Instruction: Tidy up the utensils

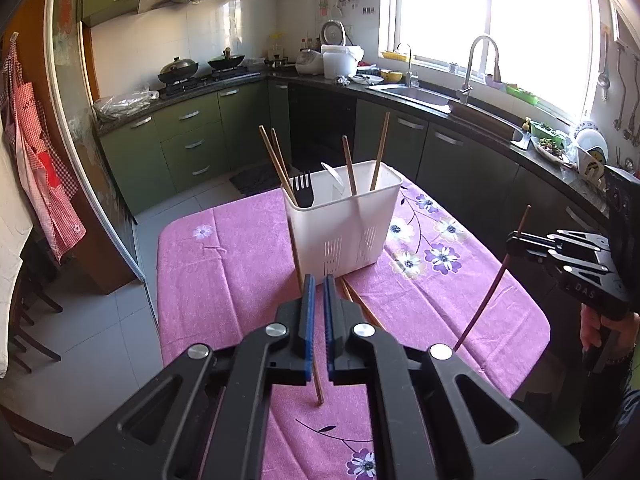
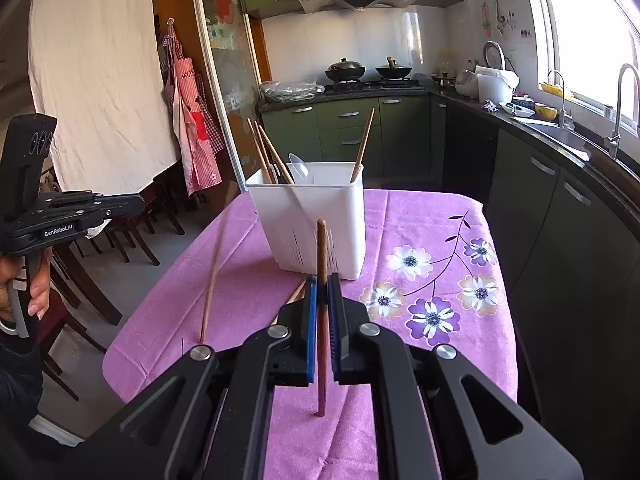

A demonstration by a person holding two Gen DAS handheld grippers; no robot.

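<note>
Left gripper pinching light chopstick upright, bottom centre of frame. Right gripper clamping darker chopstick likewise. White holder sitting mid-frame on pink cloth, already carrying chopsticks, black fork.

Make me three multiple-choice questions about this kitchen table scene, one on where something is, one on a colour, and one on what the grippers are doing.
1. Where does the white utensil holder stand?
A. On the pink flowered tablecloth
B. In the sink
C. On the stove

2. What colour is the fork in the holder?
A. Red
B. Black
C. Yellow

3. What is each gripper doing?
A. Both open, holding nothing
B. Only the left holds something
C. Each is closed on a chopstick

Answers: 1 A, the holder sits on the cloth. 2 B, its tines are black. 3 C, the left gripper clamps a light chopstick and the right gripper a darker chopstick.
</note>
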